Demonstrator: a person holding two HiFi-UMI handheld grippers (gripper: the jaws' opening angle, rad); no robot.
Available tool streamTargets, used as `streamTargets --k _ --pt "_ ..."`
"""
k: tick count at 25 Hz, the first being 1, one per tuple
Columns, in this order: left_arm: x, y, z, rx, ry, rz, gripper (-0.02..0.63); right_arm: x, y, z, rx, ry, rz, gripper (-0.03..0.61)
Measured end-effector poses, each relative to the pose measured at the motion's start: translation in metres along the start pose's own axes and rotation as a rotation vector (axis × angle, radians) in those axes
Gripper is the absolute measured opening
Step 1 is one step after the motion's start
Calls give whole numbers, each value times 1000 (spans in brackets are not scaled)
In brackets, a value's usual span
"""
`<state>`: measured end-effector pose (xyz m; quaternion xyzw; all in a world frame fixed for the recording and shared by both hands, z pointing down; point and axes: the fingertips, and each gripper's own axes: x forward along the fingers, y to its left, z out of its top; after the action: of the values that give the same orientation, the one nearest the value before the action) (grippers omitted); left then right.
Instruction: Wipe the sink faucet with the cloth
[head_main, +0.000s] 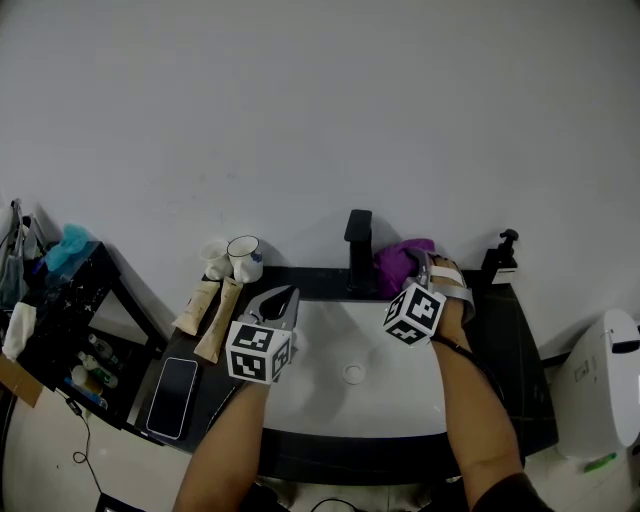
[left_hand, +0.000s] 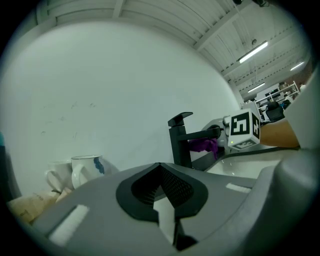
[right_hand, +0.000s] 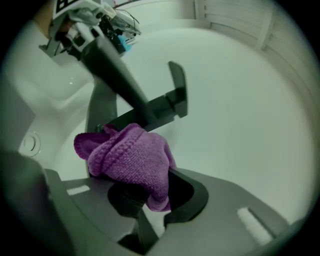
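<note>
Right claw (right_hand: 150, 200) grips the purple cloth (right_hand: 131, 159), bunched right beside the black faucet (right_hand: 150, 107) at the head view's centre. Left claw (left_hand: 165, 192), jaws together and empty, hovers lower left of it, over the white sink (head_main: 320, 400).

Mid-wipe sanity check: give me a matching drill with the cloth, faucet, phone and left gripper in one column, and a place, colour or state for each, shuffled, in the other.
Column one:
1. cloth
2. faucet
3. phone
4. left gripper

Column two:
A. black, standing at the back rim of the basin
B. jaws together, nothing held
C. purple, clamped in the right gripper
D. lying flat on the dark counter, left of the basin

Pairs: 1-C, 2-A, 3-D, 4-B.
</note>
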<state>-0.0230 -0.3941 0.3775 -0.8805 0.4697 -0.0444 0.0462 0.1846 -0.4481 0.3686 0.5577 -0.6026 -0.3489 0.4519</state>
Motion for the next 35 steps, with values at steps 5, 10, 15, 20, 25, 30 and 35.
streamTargets --k 5,10,15,20,25,30,35 --pt "2 -6 0 18 2 -13 17 0 38 -6 -52 28 68 63" --pt "1 -6 3 16 -14 -21 17 -7 47 -6 -56 47 78 63" --pt "-3 -14 14 10 -75 -58 17 -30 35 6 23 6 96 63" --pt "-11 -2 25 38 -122 45 17 -80 55 6 527 -48 386 64" --pt "-33 19 47 -32 -241 121 17 -117 67 56 1294 -226 686 64" --pt "-75 54 68 -127 -369 256 17 -104 93 117 1815 -273 758 64" --pt "-117 81 81 -126 -465 416 17 -62 88 155 2091 -311 489 64"
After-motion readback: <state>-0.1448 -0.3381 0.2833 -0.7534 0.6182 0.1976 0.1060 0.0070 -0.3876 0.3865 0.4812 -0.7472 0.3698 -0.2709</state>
